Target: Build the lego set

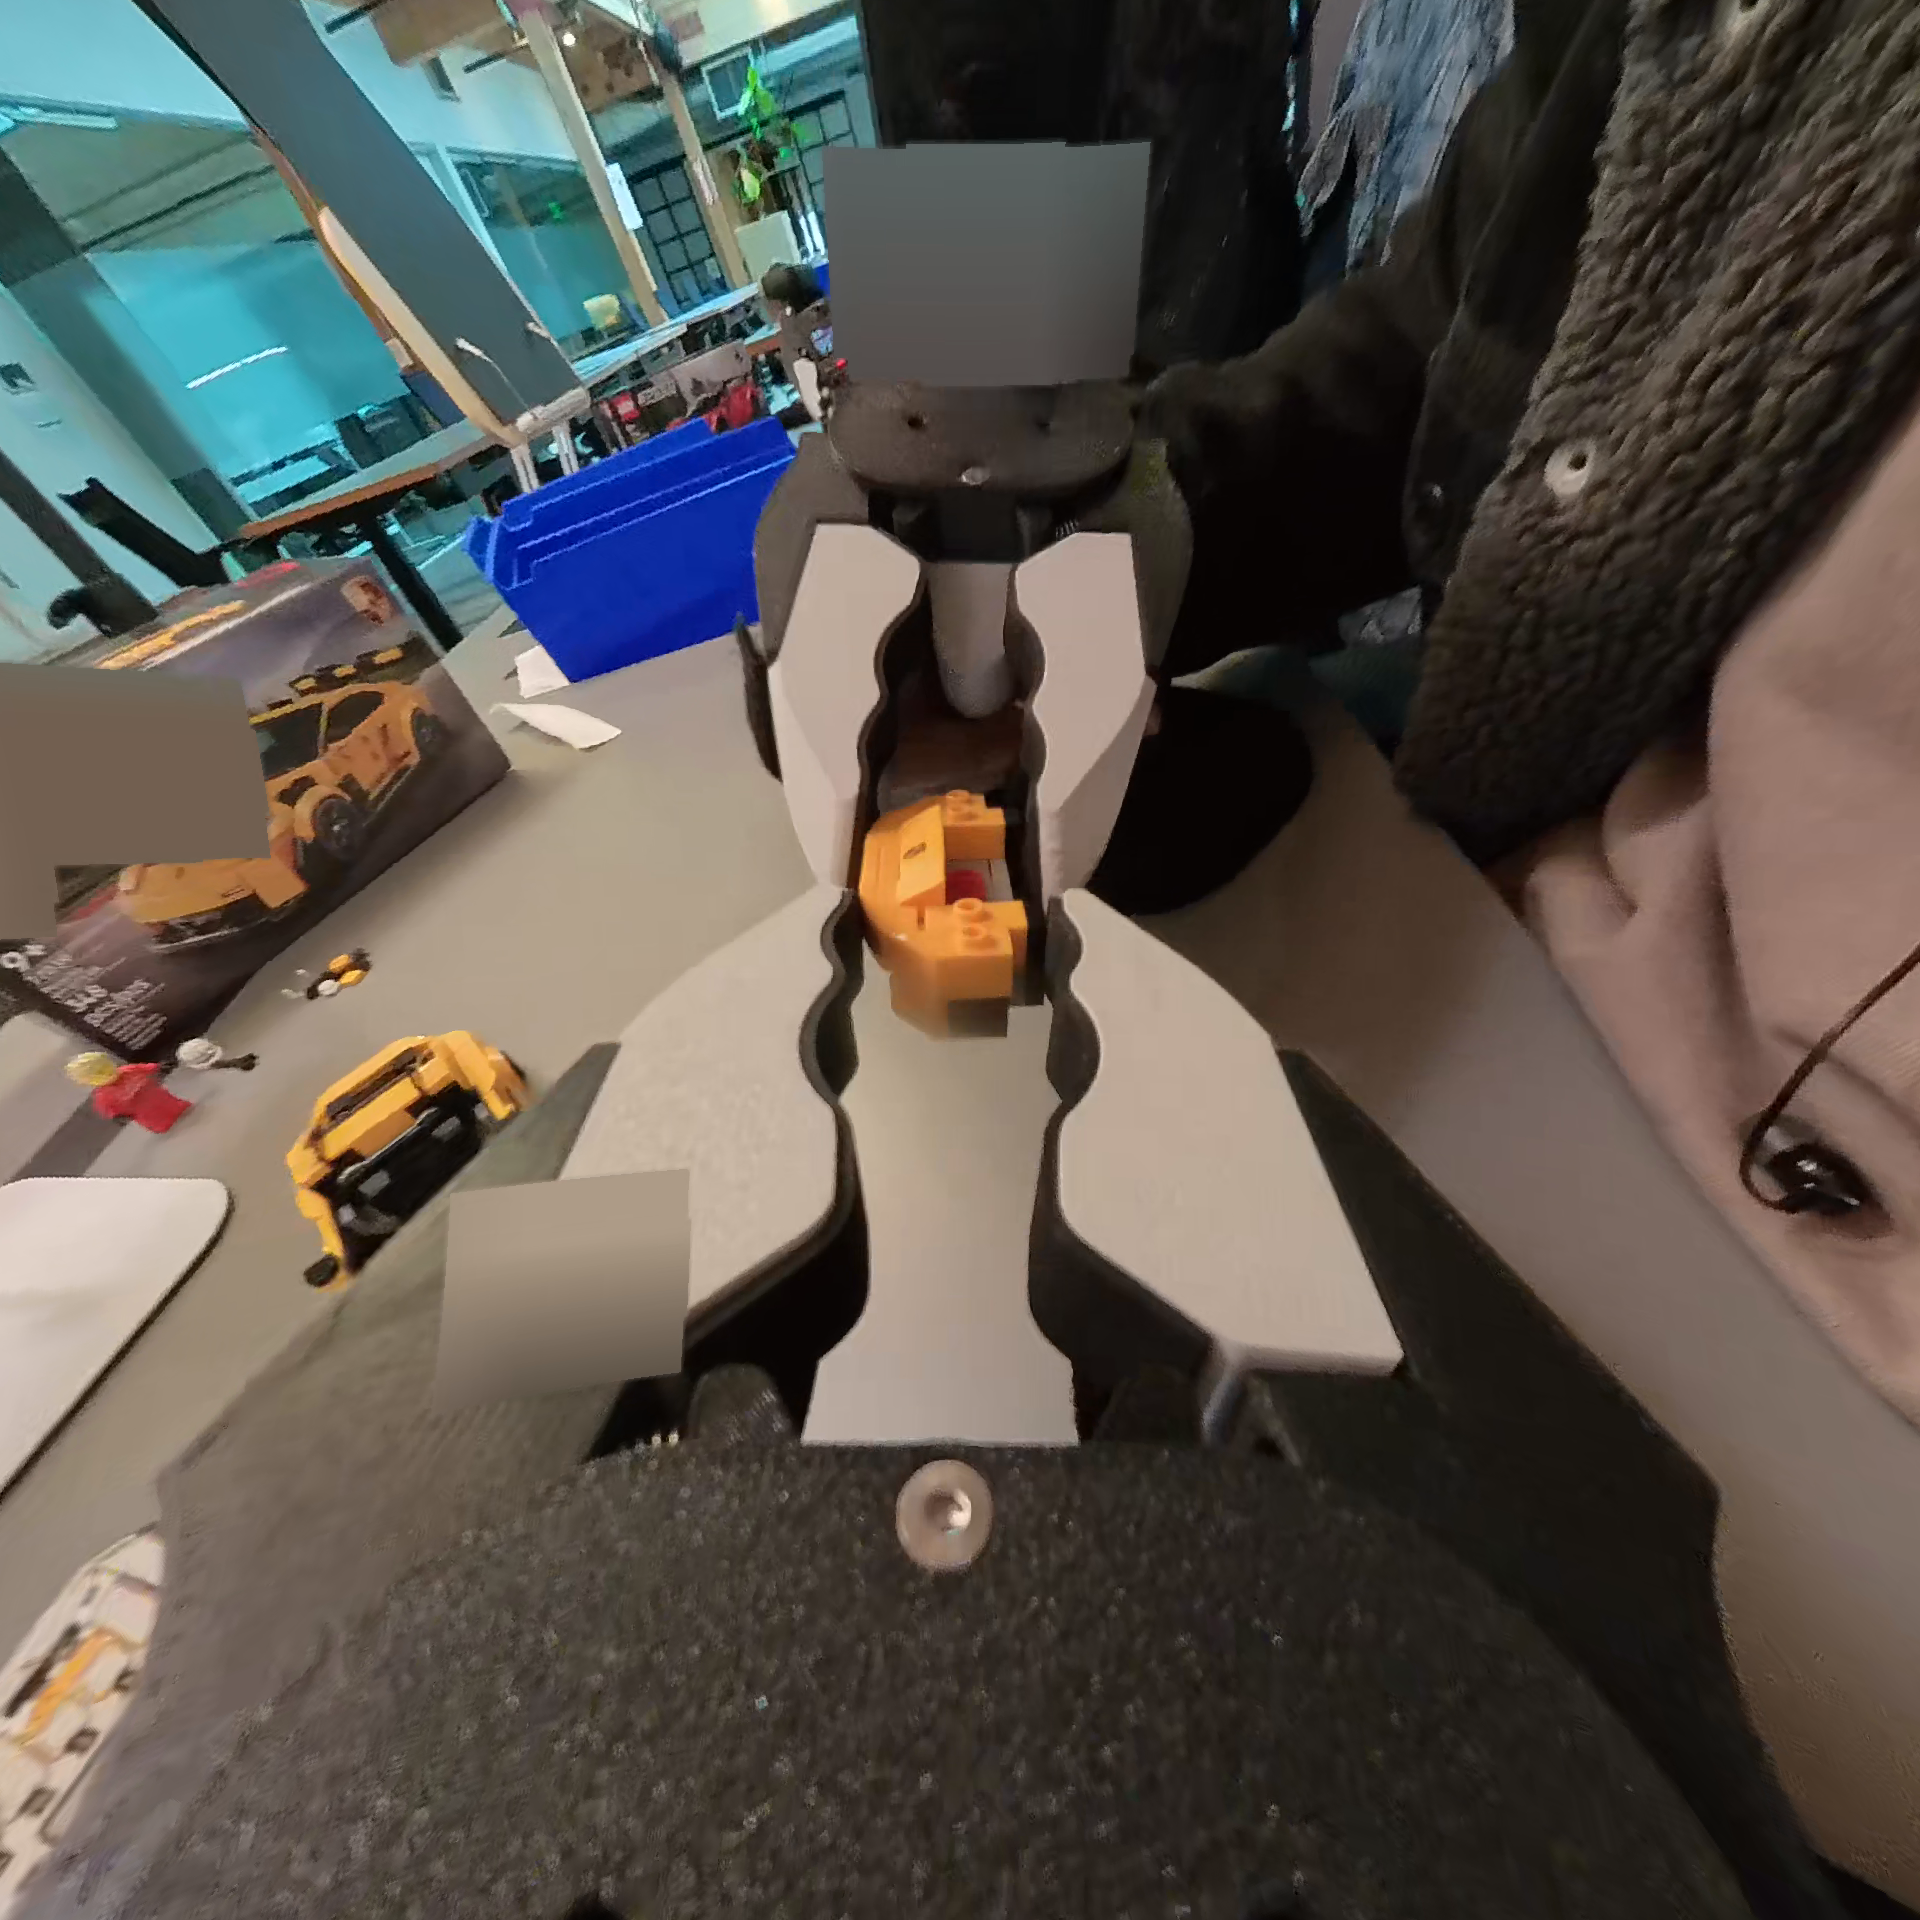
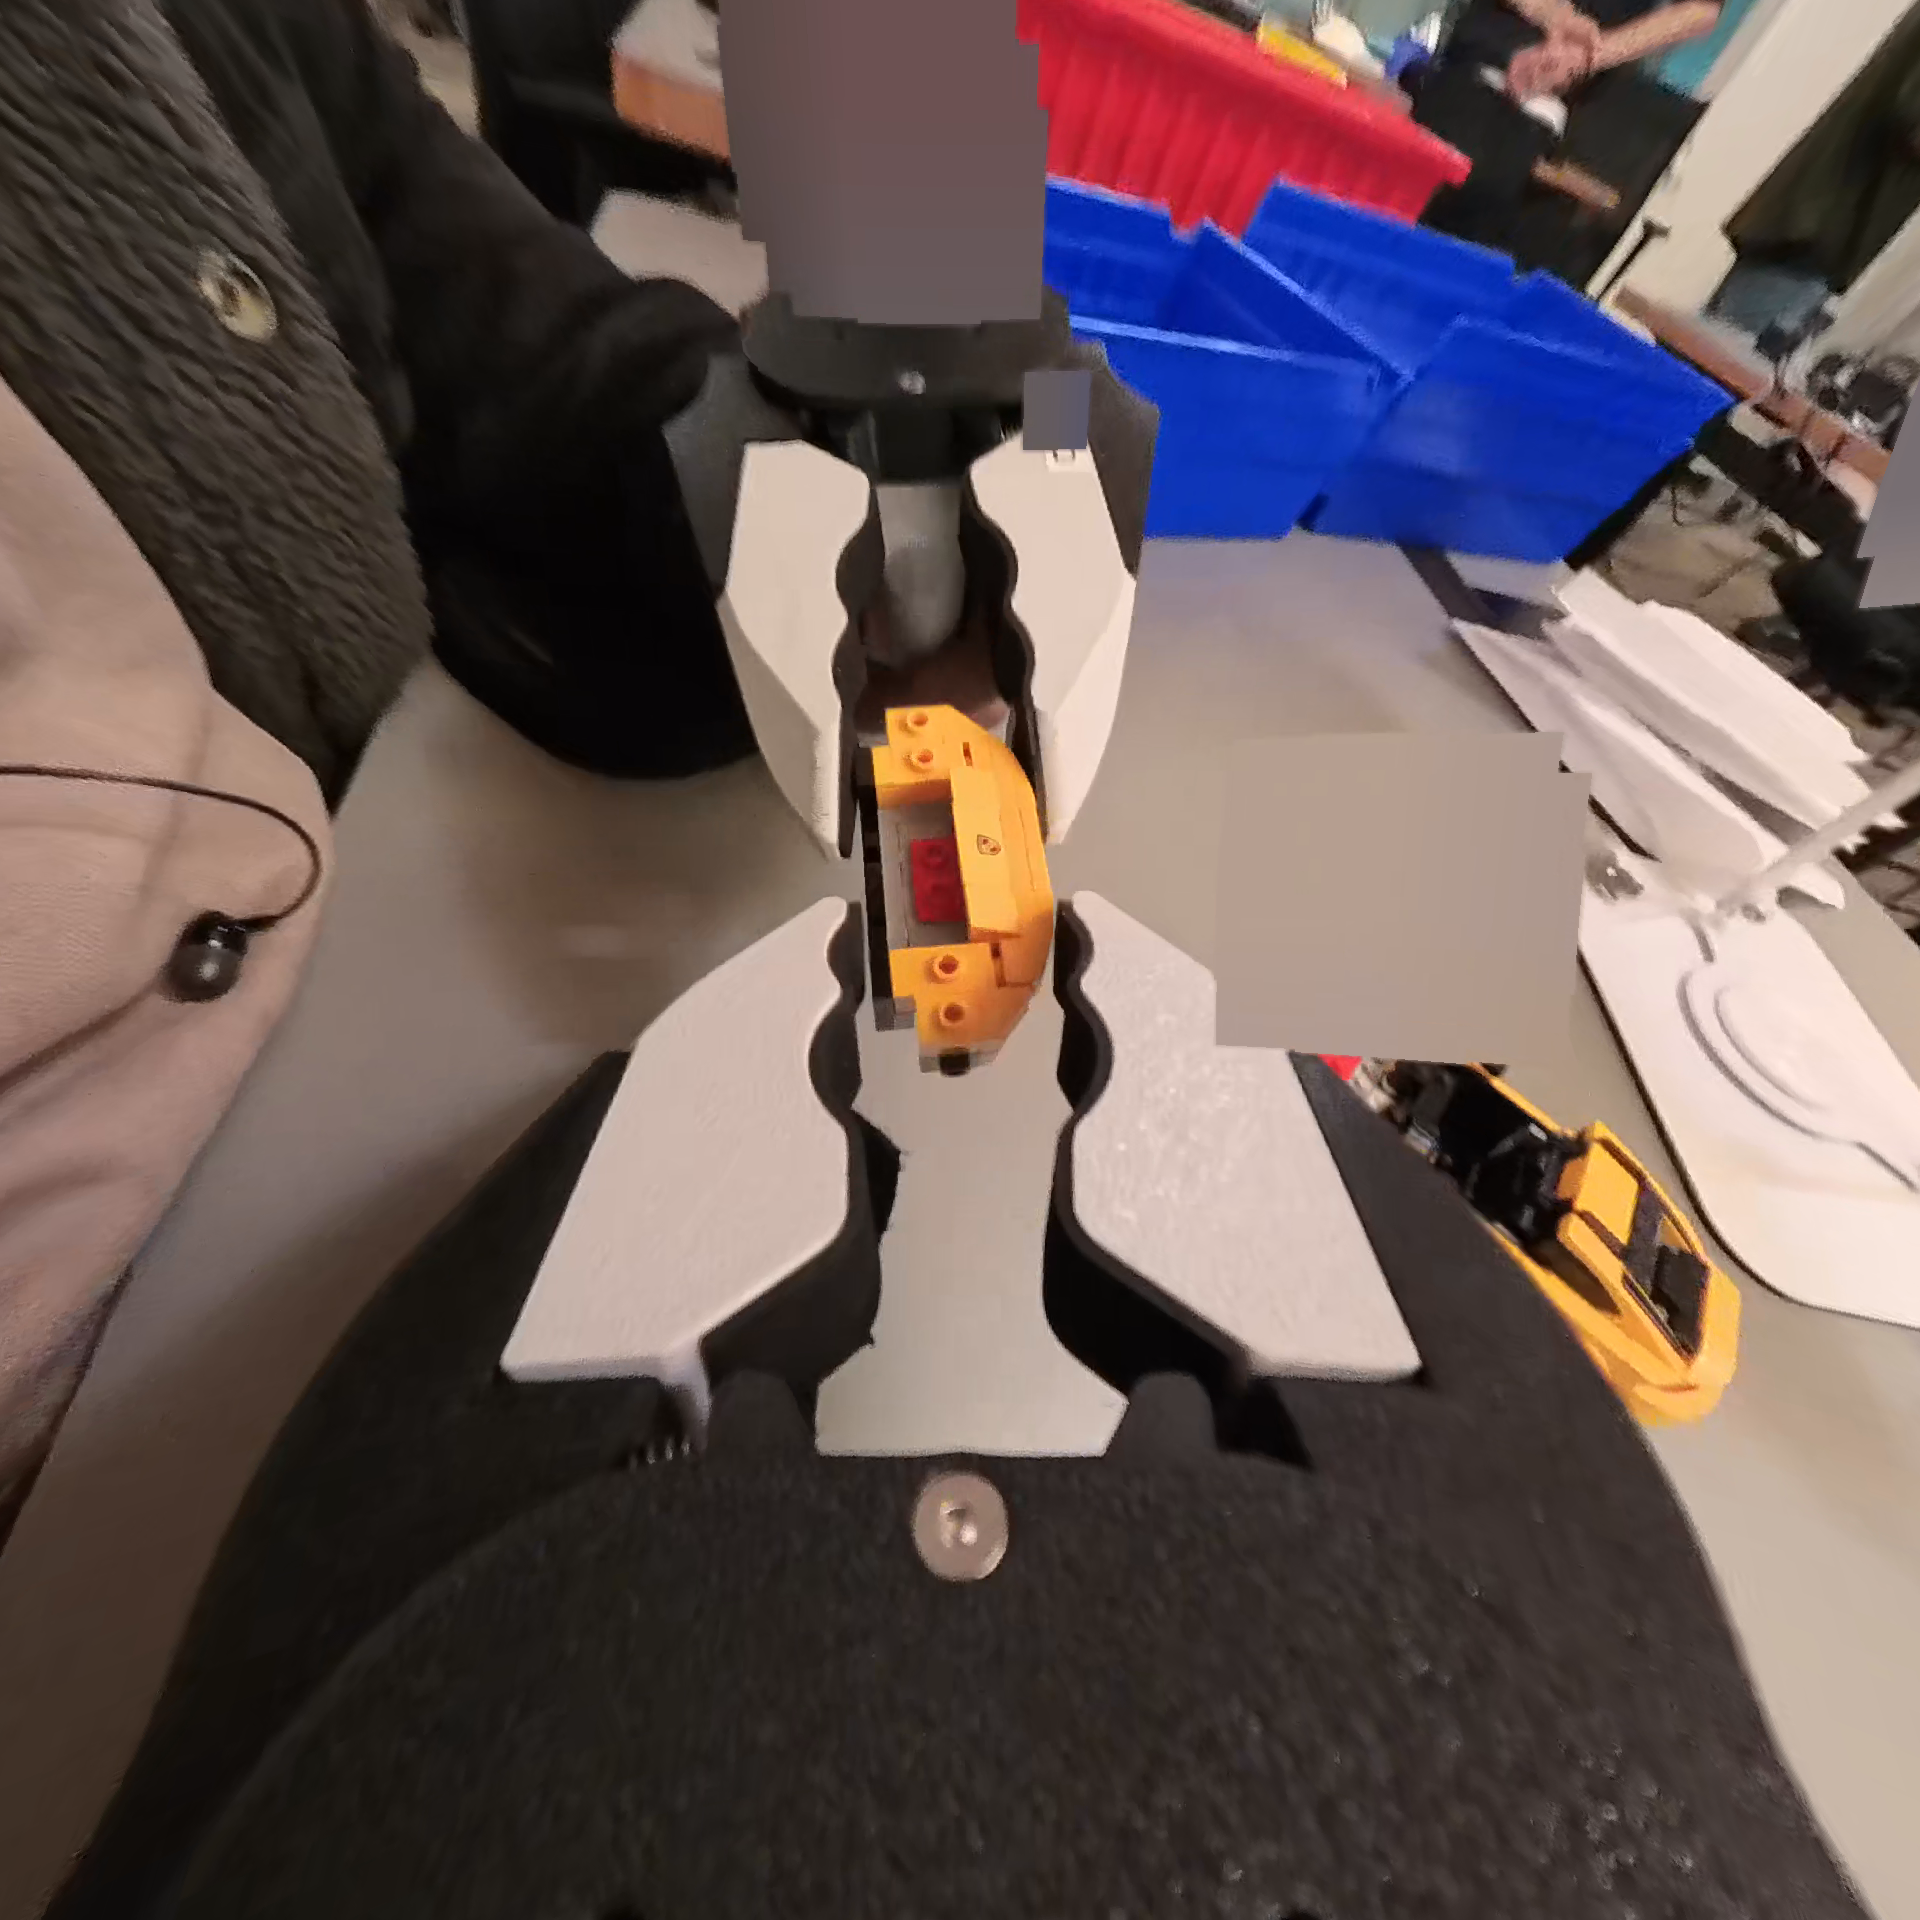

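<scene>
A small yellow lego sub-assembly [image 1: 914,862] with a red brick and grey plates inside is held in the air above the grey table [image 1: 644,831]. My left gripper [image 1: 951,925] is shut on its near end. My right gripper [image 2: 956,914] faces it head-on and is shut on the same sub-assembly [image 2: 997,862]. Each gripper's white fingers show in the other's view, the right one's [image 1: 831,707] and the left one's [image 2: 790,644], tips almost meeting. A larger yellow and black lego car body [image 1: 405,1132] lies on the table, also in the right wrist view [image 2: 1590,1247].
The lego box [image 1: 312,790], a red minifigure [image 1: 130,1086] and small loose parts [image 1: 338,971] lie to the left. Blue bins [image 2: 1351,416] stand at the back. A white pad [image 2: 1766,1091] and white bags [image 2: 1683,707] are on the right. A person's dark fleece jacket [image 1: 1714,416] is close. My two grippers' fingertips are within a few centimetres of each other. The red minifigure [image 1: 130,1086] is about equally far from each gripper, around 40 cm.
</scene>
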The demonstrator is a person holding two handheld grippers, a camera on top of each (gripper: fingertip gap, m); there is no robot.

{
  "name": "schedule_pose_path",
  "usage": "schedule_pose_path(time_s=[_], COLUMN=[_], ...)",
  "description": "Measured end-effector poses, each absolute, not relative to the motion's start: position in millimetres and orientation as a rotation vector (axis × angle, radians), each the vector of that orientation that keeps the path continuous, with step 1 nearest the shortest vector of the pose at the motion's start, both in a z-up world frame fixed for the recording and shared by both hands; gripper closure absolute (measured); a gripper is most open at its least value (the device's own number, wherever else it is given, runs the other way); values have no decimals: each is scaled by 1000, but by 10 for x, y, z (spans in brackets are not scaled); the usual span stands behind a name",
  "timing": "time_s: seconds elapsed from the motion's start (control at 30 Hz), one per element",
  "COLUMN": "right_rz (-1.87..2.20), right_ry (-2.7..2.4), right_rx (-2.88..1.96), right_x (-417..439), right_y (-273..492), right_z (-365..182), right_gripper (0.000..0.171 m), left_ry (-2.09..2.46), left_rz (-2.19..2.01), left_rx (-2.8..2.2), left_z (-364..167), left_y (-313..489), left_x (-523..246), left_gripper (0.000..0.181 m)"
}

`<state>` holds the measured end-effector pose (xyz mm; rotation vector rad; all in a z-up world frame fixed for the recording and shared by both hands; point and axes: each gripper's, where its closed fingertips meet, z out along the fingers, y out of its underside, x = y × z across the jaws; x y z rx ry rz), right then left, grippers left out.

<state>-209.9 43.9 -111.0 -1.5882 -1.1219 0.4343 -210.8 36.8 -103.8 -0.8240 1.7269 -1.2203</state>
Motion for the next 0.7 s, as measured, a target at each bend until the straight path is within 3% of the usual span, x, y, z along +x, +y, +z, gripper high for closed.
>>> schedule_pose_path(time_s=[0.7], right_rz=[495], right_ry=[-1093], right_rx=[-1579], right_x=[-2133], right_y=[365], right_z=[-969], right_gripper=[138], left_ry=[1682], left_rz=[-1346], left_rx=[-813], left_z=[-925], left_y=[317], left_x=[-2155], left_gripper=[147])
